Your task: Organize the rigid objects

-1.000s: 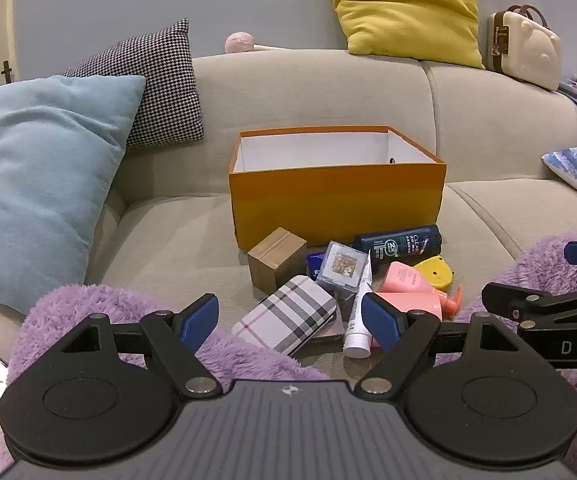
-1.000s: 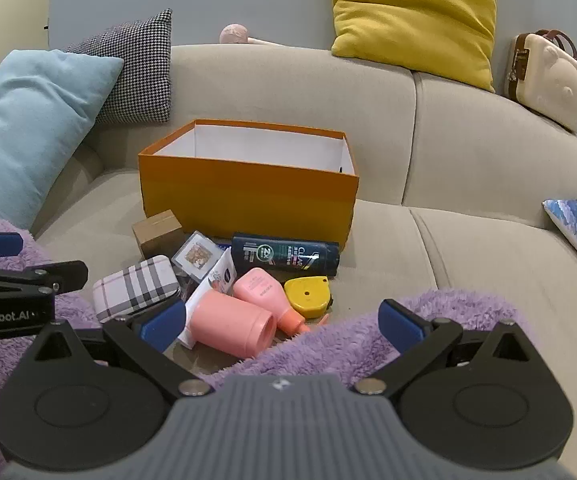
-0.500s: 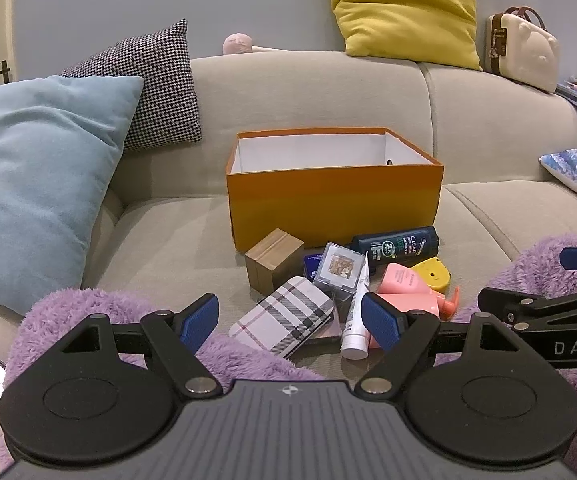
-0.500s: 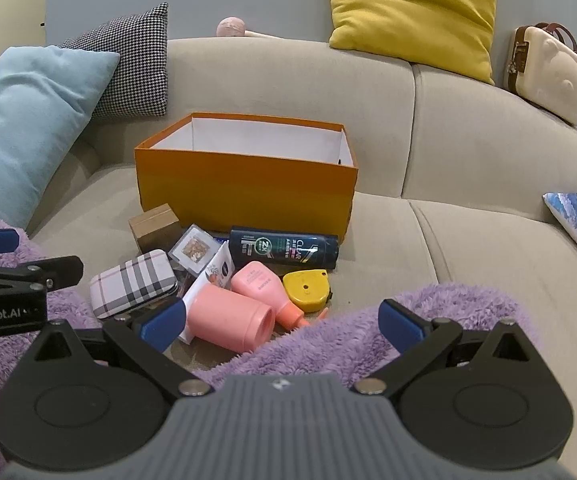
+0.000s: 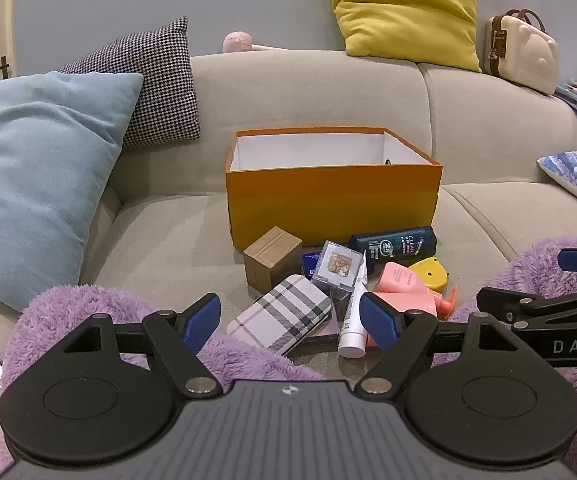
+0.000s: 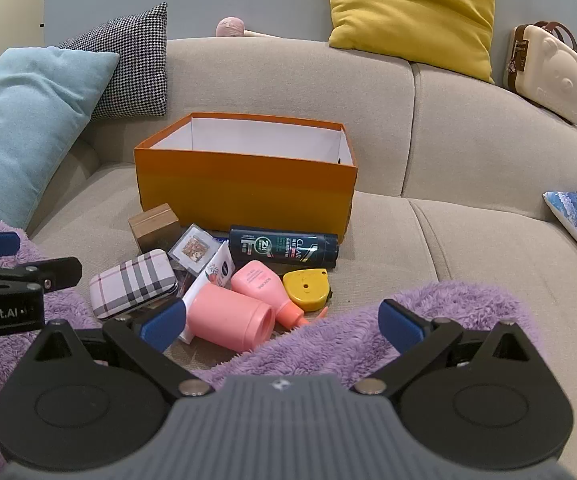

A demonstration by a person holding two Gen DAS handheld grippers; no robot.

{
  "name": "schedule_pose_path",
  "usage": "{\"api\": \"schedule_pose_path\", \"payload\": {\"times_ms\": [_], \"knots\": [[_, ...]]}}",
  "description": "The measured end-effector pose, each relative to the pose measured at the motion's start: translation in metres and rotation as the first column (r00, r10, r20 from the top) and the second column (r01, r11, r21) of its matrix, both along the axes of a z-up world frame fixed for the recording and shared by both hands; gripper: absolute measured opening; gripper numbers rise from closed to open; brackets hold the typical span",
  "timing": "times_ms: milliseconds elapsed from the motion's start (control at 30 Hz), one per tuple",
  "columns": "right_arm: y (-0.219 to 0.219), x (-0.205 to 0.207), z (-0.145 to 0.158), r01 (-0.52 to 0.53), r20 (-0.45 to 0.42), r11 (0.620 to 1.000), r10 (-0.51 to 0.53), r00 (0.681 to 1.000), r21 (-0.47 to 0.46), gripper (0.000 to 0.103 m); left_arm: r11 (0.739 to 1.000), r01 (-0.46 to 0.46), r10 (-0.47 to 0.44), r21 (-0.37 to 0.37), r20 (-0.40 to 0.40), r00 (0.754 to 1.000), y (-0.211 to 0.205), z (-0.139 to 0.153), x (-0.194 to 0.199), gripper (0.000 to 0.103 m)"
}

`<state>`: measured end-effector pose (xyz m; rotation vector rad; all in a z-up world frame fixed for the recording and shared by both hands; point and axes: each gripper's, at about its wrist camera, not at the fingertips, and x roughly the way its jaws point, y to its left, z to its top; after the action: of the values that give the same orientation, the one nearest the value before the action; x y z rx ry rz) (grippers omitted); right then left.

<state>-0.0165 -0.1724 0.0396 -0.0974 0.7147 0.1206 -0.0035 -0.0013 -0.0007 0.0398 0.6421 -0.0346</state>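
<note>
— Where do the things lie, and what are your hands doing?

— They sit in a heap on the sofa seat (image 5: 160, 236), just in front of the orange box (image 5: 332, 200), whose white inside looks bare as far as I can see. My left hand-held gripper (image 5: 290, 322) is spread wide with nothing between its pads; its jaws have just eased in a little. My right hand-held gripper (image 6: 282, 326) is spread too, holding nothing, low over the purple fleece (image 6: 368, 336).

— Which would you take first?

— The plaid case (image 5: 282, 318), nearest my left. I judge it stiff and light, with rounded edges, so I'd pinch across its short width, near the middle.

— And the others?

— The dark shampoo bottle (image 6: 284, 249) lies on its side against the box — probably the heaviest, and smooth, so it could roll; I'd grip mid-body, across the barrel. The pink cup (image 6: 230, 322) seems hollow and light; I'd take it across its wall. The clear square case (image 5: 338, 266) looks brittle — gentle pressure on its flat edges. The brown box (image 5: 272, 256) and yellow tape measure (image 6: 306, 290) look firm and easy.
</note>
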Motion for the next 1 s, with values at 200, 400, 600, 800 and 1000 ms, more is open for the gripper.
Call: {"api": "schedule_pose_path", "payload": {"times_ms": [200, 400, 600, 800, 1000], "knots": [[0.000, 0.000, 0.000, 0.000, -0.001, 1.000, 0.000, 1.000, 0.000, 0.102, 1.000, -0.002, 0.002, -0.003, -0.001, 1.000, 0.000, 0.000, 0.000, 0.093], [0.000, 0.000, -0.001, 0.000, -0.004, 1.000, 0.000, 1.000, -0.001, 0.102, 1.000, 0.003, -0.003, -0.004, -0.004, 1.000, 0.000, 0.000, 0.000, 0.093], [0.000, 0.002, -0.006, -0.013, -0.028, 1.000, 0.013, 1.000, 0.009, 0.102, 0.999, 0.022, -0.022, -0.026, -0.024, 0.999, 0.001, -0.003, 0.003, 0.088], [0.002, 0.011, -0.011, -0.045, -0.077, 0.998, 0.047, 0.996, 0.035, 0.082, 0.993, 0.081, -0.088, -0.083, -0.082, 0.993, 0.002, -0.007, 0.013, 0.072], [0.008, 0.026, -0.022, -0.099, -0.143, 0.993, 0.106, 0.984, 0.059, 0.054, 0.984, 0.125, -0.142, -0.123, -0.142, 0.980, 0.002, -0.014, 0.027, 0.045]]}}
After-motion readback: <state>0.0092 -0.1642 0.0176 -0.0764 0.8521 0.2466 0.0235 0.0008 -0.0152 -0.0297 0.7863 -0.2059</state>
